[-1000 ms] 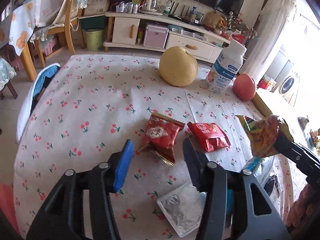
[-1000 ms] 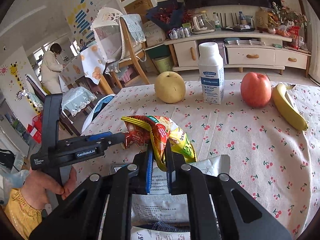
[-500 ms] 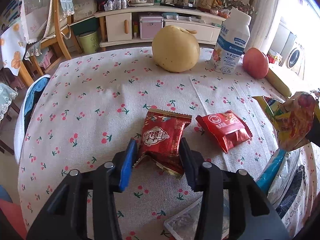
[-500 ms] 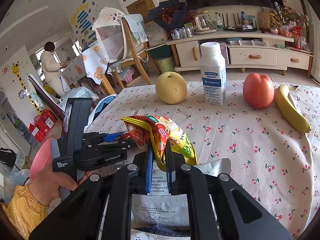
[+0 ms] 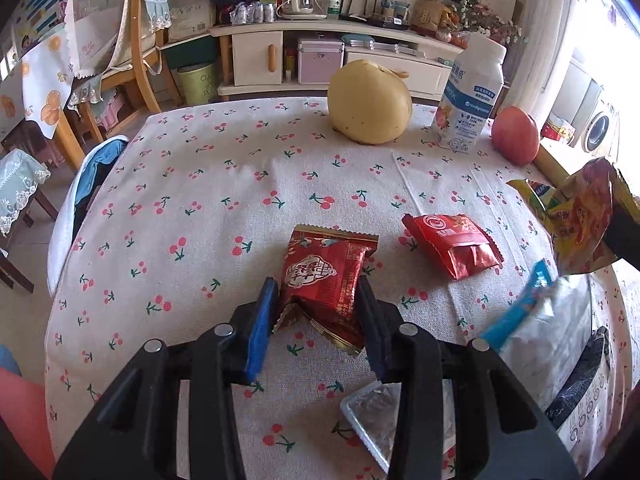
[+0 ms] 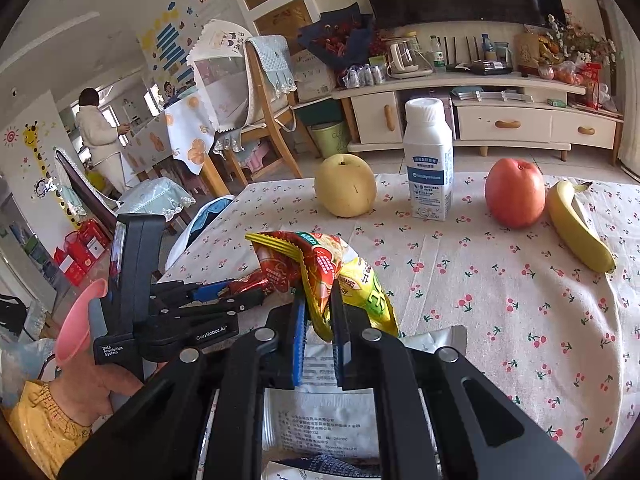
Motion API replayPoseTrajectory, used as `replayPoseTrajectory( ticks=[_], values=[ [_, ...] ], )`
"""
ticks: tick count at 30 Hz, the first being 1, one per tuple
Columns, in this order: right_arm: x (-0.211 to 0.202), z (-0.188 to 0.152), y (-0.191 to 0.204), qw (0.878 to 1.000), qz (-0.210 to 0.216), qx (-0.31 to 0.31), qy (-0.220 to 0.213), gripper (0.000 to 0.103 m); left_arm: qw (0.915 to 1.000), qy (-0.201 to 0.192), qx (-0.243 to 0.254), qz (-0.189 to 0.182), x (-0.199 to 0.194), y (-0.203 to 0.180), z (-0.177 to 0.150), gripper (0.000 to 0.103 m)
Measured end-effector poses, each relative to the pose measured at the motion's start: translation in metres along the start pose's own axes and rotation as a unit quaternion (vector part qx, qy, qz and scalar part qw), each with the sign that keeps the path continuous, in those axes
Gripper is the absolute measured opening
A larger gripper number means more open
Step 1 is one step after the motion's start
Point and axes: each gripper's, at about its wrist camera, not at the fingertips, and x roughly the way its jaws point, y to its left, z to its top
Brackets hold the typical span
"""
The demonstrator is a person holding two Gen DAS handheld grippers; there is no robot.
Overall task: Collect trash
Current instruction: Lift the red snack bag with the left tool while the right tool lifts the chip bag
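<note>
My left gripper [image 5: 316, 292] is closing around a dark red snack wrapper [image 5: 324, 276] on the cherry-print tablecloth [image 5: 192, 216]; both fingers touch its sides. A second red wrapper [image 5: 456, 246] lies to its right. My right gripper [image 6: 318, 300] is shut on a yellow and red snack bag [image 6: 320, 268], held above a silver bag [image 6: 328, 412]. That snack bag also shows at the right edge of the left wrist view [image 5: 580, 216]. The left gripper shows in the right wrist view [image 6: 224, 296].
A yellow pear [image 5: 370, 108], a white milk bottle [image 5: 468, 100], a red apple [image 5: 514, 134] and a banana [image 6: 576, 228] stand at the table's far side. A small foil packet [image 5: 376, 412] lies under my left gripper. A chair [image 5: 132, 52] stands beyond the table.
My left gripper moved forward and narrowed until its fingers came onto the dark red wrapper. My right gripper held still with the snack bag.
</note>
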Motion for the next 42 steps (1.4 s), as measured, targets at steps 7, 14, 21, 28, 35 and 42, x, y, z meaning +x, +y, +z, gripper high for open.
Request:
replayPoseTrajectory(
  ticks=[7,14,21,28,35,42],
  values=[
    [-0.002,-0.003,0.017,1.000,0.004,-0.017,-0.002,0.008,0.9992,-0.016,-0.034,-0.014,-0.021,0.013,-0.009,0.041],
    [-0.005,-0.007,0.032,0.999,-0.002,-0.032,-0.003,0.007,0.9977,-0.025,-0.056,-0.029,-0.043,0.020,-0.022,0.041],
    [-0.012,-0.010,0.047,0.999,-0.005,-0.044,-0.010,0.007,0.9968,-0.036,-0.063,-0.033,-0.062,0.022,-0.033,0.041],
    [-0.019,-0.016,0.056,0.999,-0.007,-0.046,-0.012,0.007,0.9954,-0.040,-0.077,-0.040,-0.076,0.024,-0.043,0.041],
    [-0.035,-0.027,0.063,0.999,-0.009,-0.037,-0.017,0.007,0.9934,-0.045,-0.092,-0.051,-0.094,0.027,-0.060,0.041],
    [-0.051,-0.038,0.070,0.999,-0.012,-0.028,-0.018,0.007,0.9920,-0.052,-0.101,-0.056,-0.116,0.031,-0.079,0.041]
  ],
)
